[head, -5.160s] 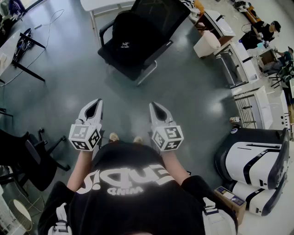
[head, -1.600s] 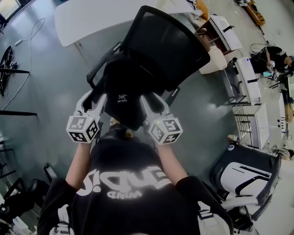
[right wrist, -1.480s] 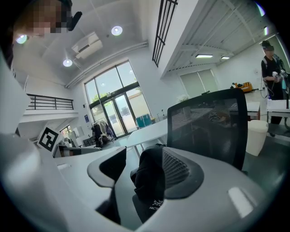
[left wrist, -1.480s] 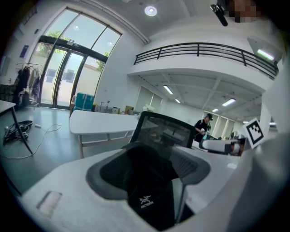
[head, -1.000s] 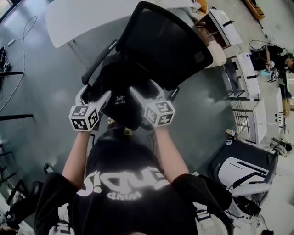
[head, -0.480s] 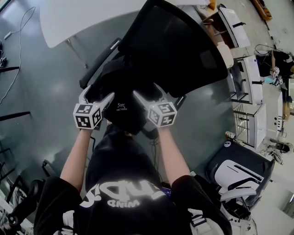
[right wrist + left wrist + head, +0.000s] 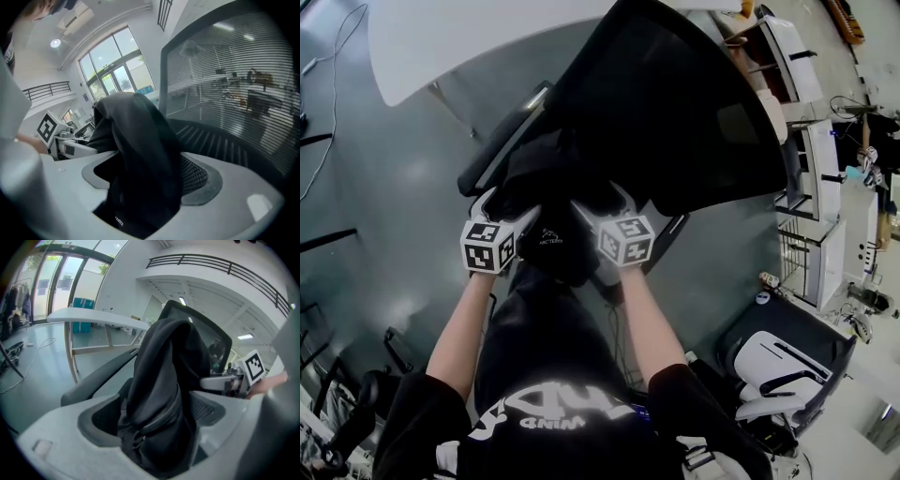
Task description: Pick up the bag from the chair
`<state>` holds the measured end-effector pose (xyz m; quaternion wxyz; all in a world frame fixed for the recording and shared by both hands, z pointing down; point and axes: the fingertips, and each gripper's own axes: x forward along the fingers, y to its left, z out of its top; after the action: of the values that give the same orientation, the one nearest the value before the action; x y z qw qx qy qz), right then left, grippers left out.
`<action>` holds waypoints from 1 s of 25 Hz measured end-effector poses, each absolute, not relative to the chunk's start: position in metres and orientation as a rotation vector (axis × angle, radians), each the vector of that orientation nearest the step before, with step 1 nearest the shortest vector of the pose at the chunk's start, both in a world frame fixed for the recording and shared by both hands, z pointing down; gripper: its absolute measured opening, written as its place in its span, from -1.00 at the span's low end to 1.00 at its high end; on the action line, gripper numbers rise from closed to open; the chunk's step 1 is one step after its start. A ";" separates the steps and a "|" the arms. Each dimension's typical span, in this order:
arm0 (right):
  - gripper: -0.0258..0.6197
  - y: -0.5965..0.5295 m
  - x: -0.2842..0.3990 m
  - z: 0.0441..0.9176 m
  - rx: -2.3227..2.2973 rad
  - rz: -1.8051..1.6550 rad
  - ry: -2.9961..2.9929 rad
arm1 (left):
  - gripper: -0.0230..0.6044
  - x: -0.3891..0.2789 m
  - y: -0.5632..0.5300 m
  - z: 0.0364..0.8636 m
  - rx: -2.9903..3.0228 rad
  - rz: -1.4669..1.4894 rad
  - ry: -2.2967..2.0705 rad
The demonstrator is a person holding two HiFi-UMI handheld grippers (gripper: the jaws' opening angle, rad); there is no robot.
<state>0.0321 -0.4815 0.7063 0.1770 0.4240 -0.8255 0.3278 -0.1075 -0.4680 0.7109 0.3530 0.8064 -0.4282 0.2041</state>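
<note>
Bag: the black bag (image 7: pixel 551 248) stands slumped but upright on the seat of the chair (image 7: pixel 675 103), in front of its mesh backrest and just ahead of you.
Left gripper: your left gripper (image 7: pixel 152 413) has its fingers (image 7: pixel 65 437) spread, straddling the bag's left flank. The fabric lies between them and is not pinched.
Right gripper: your right gripper (image 7: pixel 150 178) also stands wide. Its fingers (image 7: pixel 220 183) have just been closing a little around a fold of the bag, which is still loose.
Handling: judge it soft and limp. The shell looks smooth and may slide, and the body will probably sag once it is off the seat.
Where to hold: take a thick fold or the ridged seam on each side, high up, rather than one thin layer.
Risk: an uneven squeeze could let one side slip out.
</note>
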 end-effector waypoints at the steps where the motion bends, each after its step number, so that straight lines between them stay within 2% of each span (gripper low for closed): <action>1: 0.27 -0.482 0.031 0.710 1.202 0.936 -2.333 | 0.52 -0.106 -0.469 0.716 2.081 0.531 -1.097; 4: 0.09 -0.483 0.028 0.718 1.200 0.967 -2.335 | 0.27 -0.101 -0.470 0.725 2.077 0.523 -1.045; 6: -0.11 -0.481 0.025 0.720 1.182 0.978 -2.341 | -0.08 -0.098 -0.469 0.726 2.076 0.506 -1.015; 12: -0.50 -0.469 0.028 0.717 1.185 0.996 -2.333 | -0.76 -0.084 -0.458 0.714 2.120 0.521 -0.962; 17: -0.73 -0.460 0.041 0.703 1.246 0.982 -2.317 | -0.89 -0.067 -0.445 0.694 2.194 0.565 -0.943; 25: -0.78 -0.437 0.061 0.658 1.301 0.981 -2.343 | -0.90 -0.050 -0.418 0.640 2.233 0.514 -0.931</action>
<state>0.0612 -0.4367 0.6580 0.1433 0.4512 -0.8124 0.3403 -0.0497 -0.4178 0.6399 0.3280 0.8528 -0.3557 0.1963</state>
